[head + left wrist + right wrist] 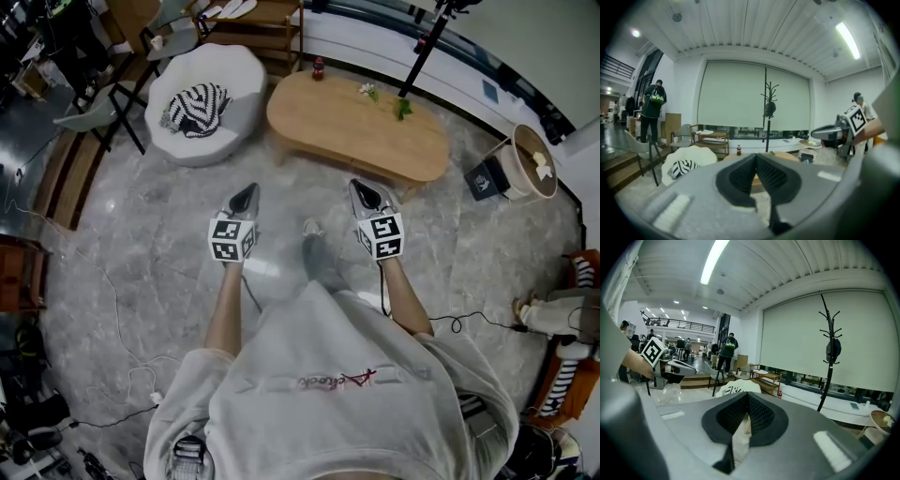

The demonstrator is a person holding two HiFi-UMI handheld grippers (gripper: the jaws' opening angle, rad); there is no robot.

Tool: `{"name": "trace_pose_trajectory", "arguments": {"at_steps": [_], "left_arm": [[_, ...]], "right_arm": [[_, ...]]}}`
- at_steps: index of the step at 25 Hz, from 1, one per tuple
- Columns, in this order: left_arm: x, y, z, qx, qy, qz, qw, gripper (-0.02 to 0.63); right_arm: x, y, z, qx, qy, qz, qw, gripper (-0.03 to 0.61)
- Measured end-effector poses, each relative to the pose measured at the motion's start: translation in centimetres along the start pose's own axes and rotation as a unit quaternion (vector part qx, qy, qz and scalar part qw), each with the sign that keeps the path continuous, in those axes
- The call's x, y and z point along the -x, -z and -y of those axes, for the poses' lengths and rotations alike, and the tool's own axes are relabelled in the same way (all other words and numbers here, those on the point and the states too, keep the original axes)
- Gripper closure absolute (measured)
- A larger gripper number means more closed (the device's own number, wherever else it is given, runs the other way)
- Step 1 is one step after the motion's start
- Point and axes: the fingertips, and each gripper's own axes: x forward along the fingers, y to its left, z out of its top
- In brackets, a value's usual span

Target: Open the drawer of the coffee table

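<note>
Lying well beyond jaws: coffee table (pixel 356 127)

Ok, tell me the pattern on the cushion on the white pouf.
The cushion is black-and-white striped, best in the head view.

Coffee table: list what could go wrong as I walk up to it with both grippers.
1. The left gripper and right gripper are both shut; unless opened, they may bump a drawer front rather than grip it.
2. The bottle and plant on the coffee table could tip if it is jolted.
3. A black cable on the floor at your right could snag a foot.
</note>
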Motion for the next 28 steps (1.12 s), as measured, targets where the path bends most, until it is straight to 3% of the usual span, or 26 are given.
{"name": "trace_pose_trajectory", "arguments": {"at_steps": [11,28], "left_arm": [[-7.8,-2.3,-6.1,-0.001,-0.009,-0.009,0.9999,0.615],[-23.4,-9.9,-16.1,0.001,-0.038,-0.012,0.9992,0.615]], "right_arm": [[-9.5,-1.3,4.3,-0.008,-0.012,-0.004,1.0,0.572],[-27.0,-7.5,15.4,-0.002,-0.046,0.002,0.999,0.572]]}}
